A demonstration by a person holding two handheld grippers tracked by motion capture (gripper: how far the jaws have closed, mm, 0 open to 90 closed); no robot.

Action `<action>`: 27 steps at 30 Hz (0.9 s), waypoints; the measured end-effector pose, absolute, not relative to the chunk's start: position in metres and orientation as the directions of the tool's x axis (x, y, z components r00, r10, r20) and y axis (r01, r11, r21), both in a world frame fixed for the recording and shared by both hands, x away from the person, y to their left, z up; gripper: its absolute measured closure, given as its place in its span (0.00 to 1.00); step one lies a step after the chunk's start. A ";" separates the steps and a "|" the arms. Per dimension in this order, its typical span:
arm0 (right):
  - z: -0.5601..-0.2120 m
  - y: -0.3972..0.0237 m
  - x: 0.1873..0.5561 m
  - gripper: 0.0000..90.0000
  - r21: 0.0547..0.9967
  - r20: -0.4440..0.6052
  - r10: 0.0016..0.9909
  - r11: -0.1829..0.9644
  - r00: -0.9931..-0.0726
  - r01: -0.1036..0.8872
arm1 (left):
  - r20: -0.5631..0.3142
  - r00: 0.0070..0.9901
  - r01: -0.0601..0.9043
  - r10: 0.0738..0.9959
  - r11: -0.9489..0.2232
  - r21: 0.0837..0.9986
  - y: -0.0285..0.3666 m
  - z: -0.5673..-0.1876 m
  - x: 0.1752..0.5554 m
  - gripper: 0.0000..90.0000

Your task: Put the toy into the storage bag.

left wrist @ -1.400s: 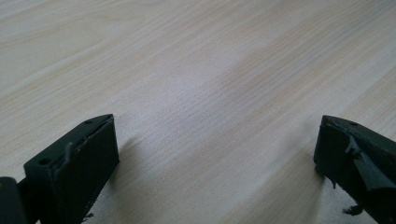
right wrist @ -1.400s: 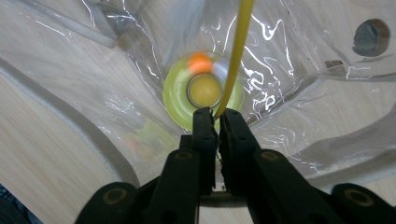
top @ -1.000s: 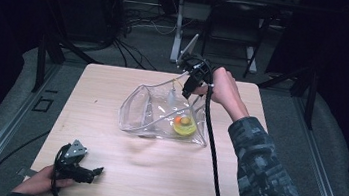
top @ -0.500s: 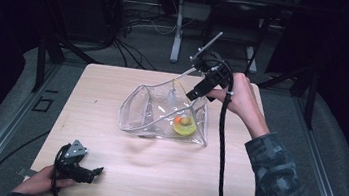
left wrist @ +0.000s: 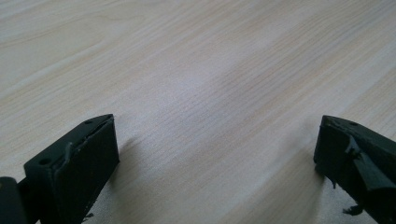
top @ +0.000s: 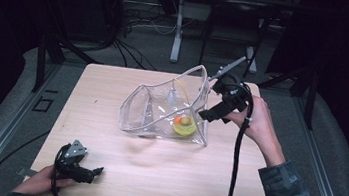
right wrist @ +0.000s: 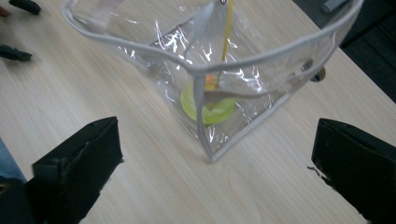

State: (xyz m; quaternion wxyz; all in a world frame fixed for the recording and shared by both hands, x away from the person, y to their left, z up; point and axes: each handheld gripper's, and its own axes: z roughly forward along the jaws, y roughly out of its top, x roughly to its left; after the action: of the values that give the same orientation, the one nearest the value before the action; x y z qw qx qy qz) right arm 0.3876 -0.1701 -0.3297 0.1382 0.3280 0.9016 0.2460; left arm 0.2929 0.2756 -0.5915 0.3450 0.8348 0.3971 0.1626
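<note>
Left gripper (top: 95, 171) rests at the table's (top: 161, 187) near edge, about 7 o'clock, jaws spread wide on bare wood with nothing between them; parked, I judge, to leave the other hand free.

Mid-table: clear bag (top: 165, 112) stands with its mouth gaping up, so things dropped in stay visible. Yellow disc (top: 182, 126) with an orange piece on top lies in its bottom corner, toward 3 o'clock.

Right gripper (top: 209, 115) is just beside that corner, apart from the bag. Its jaws have just been opening and stand at their widest, nothing between them; likely a release, the hand drawing off.

High view gives the layout and both hands. Right gripper view looks down the bag's (right wrist: 205, 70) seam to the disc (right wrist: 208, 105) and a thin yellow cord running up from it. Left gripper view gives the jaw gap (left wrist: 217, 163) over wood grain.
</note>
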 end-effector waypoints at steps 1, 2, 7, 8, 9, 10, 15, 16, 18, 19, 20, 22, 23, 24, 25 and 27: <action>-0.333 -0.175 0.386 0.00 0.530 -0.089 0.664 0.662 -0.742 0.529 | -0.003 0.632 0.551 0.775 -0.446 0.705 0.276 -0.591 0.293 0.00; -0.338 -0.179 0.384 0.00 0.539 -0.081 0.672 0.651 -0.736 0.534 | -0.003 0.632 0.551 0.775 -0.447 0.705 0.276 -0.591 0.293 0.00; -0.362 -0.198 0.377 0.00 0.550 -0.083 0.702 0.625 -0.708 0.555 | -0.002 0.629 0.549 0.778 -0.442 0.710 0.275 -0.592 0.293 0.00; -0.368 -0.202 0.376 0.00 0.548 -0.080 0.707 0.620 -0.703 0.562 | 0.000 0.630 0.548 0.777 -0.444 0.709 0.275 -0.592 0.293 0.00; -0.374 -0.204 0.374 0.00 0.552 -0.076 0.715 0.610 -0.695 0.568 | -0.001 0.629 0.548 0.777 -0.442 0.710 0.275 -0.592 0.293 0.00; -0.380 -0.206 0.372 0.00 0.552 -0.069 0.718 0.606 -0.693 0.573 | -0.002 0.629 0.549 0.778 -0.442 0.709 0.275 -0.592 0.293 0.00; -0.412 -0.220 0.365 0.00 0.542 -0.051 0.737 0.587 -0.674 0.601 | -0.002 0.629 0.549 0.778 -0.442 0.709 0.275 -0.592 0.293 0.00; -0.421 -0.223 0.363 0.00 0.540 -0.039 0.745 0.576 -0.666 0.613 | -0.002 0.629 0.549 0.778 -0.442 0.709 0.275 -0.592 0.293 0.00; -0.437 -0.229 0.360 0.00 0.544 -0.011 0.756 0.553 -0.654 0.631 | -0.002 0.629 0.549 0.778 -0.442 0.709 0.275 -0.592 0.293 0.00; -0.445 -0.231 0.358 0.00 0.540 -0.001 0.762 0.545 -0.648 0.641 | -0.001 0.629 0.549 0.777 -0.443 0.709 0.275 -0.592 0.293 0.00; -0.453 -0.234 0.355 0.00 0.533 0.014 0.770 0.534 -0.638 0.656 | -0.001 0.629 0.549 0.778 -0.443 0.709 0.275 -0.592 0.293 0.00; -0.467 -0.239 0.352 0.00 0.519 0.039 0.778 0.521 -0.627 0.678 | 0.000 0.629 0.548 0.777 -0.444 0.709 0.275 -0.592 0.293 0.00; -0.475 -0.242 0.349 0.00 0.507 0.053 0.783 0.513 -0.619 0.692 | -0.002 0.629 0.549 0.777 -0.443 0.709 0.275 -0.592 0.293 0.00; -0.475 -0.242 0.349 0.00 0.507 0.053 0.783 0.513 -0.619 0.692 | -0.002 0.629 0.549 0.777 -0.443 0.709 0.275 -0.592 0.293 0.00; -0.482 -0.245 0.347 0.00 0.503 0.055 0.790 0.506 -0.610 0.701 | -0.001 0.629 0.549 0.777 -0.443 0.709 0.275 -0.592 0.293 0.00; -0.501 -0.254 0.339 0.00 0.471 0.039 0.800 0.513 -0.598 0.717 | 0.000 0.629 0.548 0.777 -0.443 0.710 0.275 -0.592 0.293 0.00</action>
State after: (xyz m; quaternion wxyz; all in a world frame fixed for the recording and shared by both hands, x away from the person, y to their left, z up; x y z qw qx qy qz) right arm 0.3389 -0.2537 -0.5007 0.0919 0.4387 0.8650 0.2256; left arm 0.2930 0.2754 -0.5919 0.3469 0.8332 0.3976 0.1655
